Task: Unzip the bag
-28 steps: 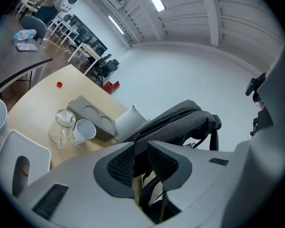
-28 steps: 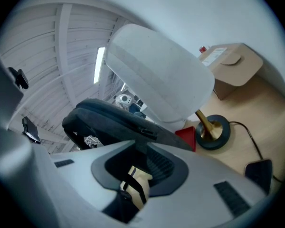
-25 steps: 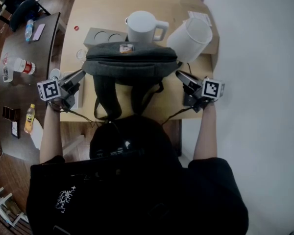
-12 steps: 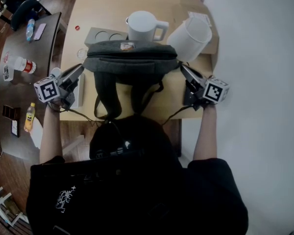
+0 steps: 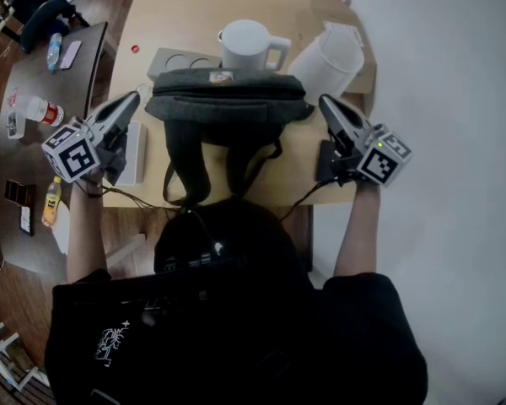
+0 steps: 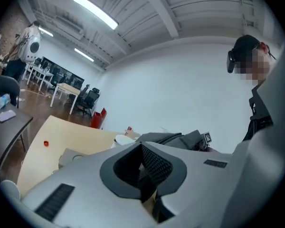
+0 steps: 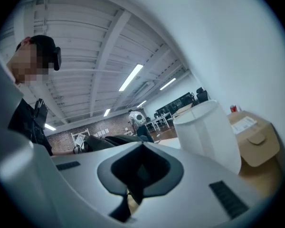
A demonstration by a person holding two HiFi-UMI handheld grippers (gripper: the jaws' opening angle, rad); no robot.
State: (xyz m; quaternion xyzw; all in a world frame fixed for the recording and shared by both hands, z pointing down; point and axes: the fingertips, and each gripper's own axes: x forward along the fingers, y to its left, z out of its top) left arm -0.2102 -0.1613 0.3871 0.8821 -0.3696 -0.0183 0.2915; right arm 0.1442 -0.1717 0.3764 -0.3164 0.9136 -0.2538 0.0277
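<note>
Bag (image 5: 226, 99) upright mid-table (image 5: 177, 15), dark grey, straps (image 5: 185, 171) draped over near edge; zip pull too small to make out from head view, can't tell if zip open or closed. Left tongs (image 5: 133, 98) off bag's left end, right tongs (image 5: 325, 99) off its right end, both clear of the fabric, not touching. Left tongs view: tips (image 6: 141, 146) pressed together, just snapped closed, nothing between them; only a sliver of bag (image 6: 173, 137) visible over the tongs body, rest cut off. Right tongs view: tips (image 7: 142, 147) also fully together, empty; bag (image 7: 111, 140) mostly hidden behind tongs housing. Head view alone shows whole layout: white jug (image 5: 246, 45) w/ handle behind bag, grey tray (image 5: 181, 60) w/ two round wells to its left, second white jug (image 5: 329, 62) at the right rear. Second white jug (image 7: 206, 132) fills right tongs view, w/ cardboard box (image 7: 254, 132) behind it; not in left tongs view. Small red item (image 5: 135, 48) on table far-left, seen in left tongs view too (image 6: 46, 143). White box (image 5: 137, 150) partly covered by left tongs; black item (image 5: 327, 160) under right tongs, unidentifiable. Marker cubes (image 5: 70, 154) and (image 5: 384, 160) tilted outward.
</note>
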